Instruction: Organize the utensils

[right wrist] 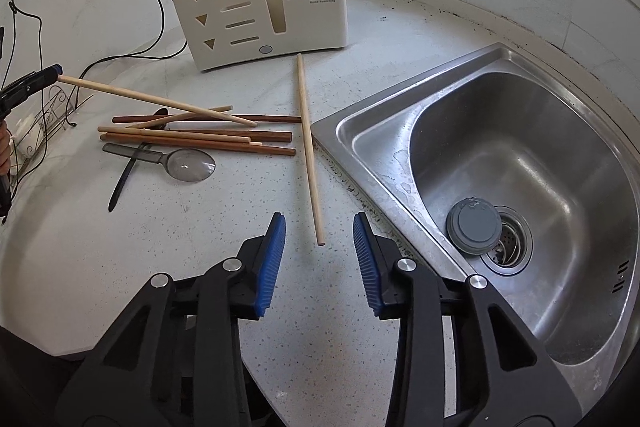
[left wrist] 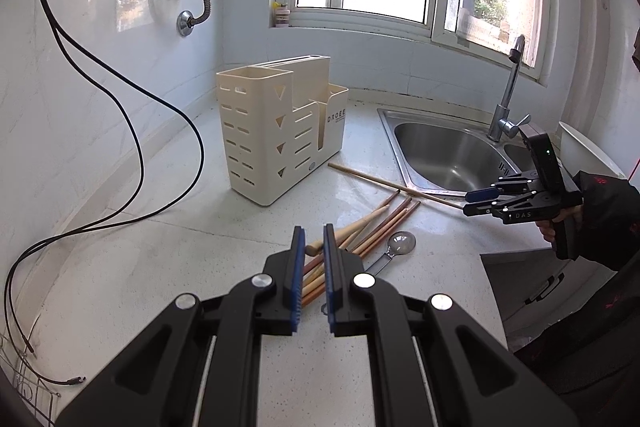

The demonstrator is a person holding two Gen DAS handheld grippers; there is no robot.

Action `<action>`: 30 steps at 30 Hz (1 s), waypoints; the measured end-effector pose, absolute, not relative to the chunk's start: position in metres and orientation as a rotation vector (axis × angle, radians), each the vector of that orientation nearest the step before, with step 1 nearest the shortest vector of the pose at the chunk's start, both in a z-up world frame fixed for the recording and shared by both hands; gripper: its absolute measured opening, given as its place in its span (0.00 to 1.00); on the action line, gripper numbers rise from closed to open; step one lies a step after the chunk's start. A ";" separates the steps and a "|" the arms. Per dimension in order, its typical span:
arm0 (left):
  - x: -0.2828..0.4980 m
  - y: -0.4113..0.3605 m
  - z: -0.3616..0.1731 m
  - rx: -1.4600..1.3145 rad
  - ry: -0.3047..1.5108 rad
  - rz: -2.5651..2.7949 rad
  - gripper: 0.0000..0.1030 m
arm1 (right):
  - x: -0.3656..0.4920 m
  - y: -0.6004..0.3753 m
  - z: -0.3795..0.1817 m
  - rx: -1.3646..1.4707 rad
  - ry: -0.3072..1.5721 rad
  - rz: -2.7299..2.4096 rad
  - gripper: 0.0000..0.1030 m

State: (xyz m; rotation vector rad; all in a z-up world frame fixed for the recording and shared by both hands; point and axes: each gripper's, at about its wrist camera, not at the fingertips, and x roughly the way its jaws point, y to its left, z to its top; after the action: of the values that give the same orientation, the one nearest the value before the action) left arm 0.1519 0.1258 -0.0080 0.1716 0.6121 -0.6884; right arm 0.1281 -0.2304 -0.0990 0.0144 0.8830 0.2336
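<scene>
Right now the job looks like picking up the loose pale chopstick (right wrist: 308, 147) w/ the right gripper (right wrist: 319, 233). To do it well: lower straight down so both blue pads straddle the stick's near end, keep the jaws square across the shaft (not along it), then close only once the pads are nearly at countertop (right wrist: 240, 227) level, otherwise the thin stick prob rolls away or toward the sink (right wrist: 520, 167) edge.

Right gripper: jaws partly open, nothing between the pads yet; the chopstick's near tip sits just beyond the fingertips, roughly centred in the gap, running away toward the cream utensil holder (right wrist: 260, 15) at the far side.

Left gripper (left wrist: 312, 239): nearly closed, pinching the end of another pale chopstick (right wrist: 156, 99); in the right wrist view that stick slants from its jaws down onto the pile of chopsticks (right wrist: 200, 135).

Pile lies left of the loose stick, w/ a clear spoon (right wrist: 188, 165) near it. Holder stands upright, far centre, well apart from both grippers.
</scene>
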 end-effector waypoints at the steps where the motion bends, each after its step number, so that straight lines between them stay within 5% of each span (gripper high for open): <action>1: 0.152 0.126 -0.008 0.169 0.613 -0.690 0.08 | 0.129 -0.230 -0.100 0.012 0.887 0.232 0.29; 16: 0.155 0.125 -0.005 0.137 0.609 -0.682 0.08 | 0.134 -0.230 -0.107 0.034 0.898 0.248 0.06; 30: 0.161 0.119 0.010 0.090 0.580 -0.669 0.08 | 0.129 -0.239 -0.092 0.069 0.887 0.229 0.03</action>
State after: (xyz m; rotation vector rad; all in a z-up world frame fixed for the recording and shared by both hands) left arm 0.1613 0.1193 0.0100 0.0902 0.5797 -0.6692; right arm 0.1292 -0.2389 -0.0922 0.0692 0.8869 0.2286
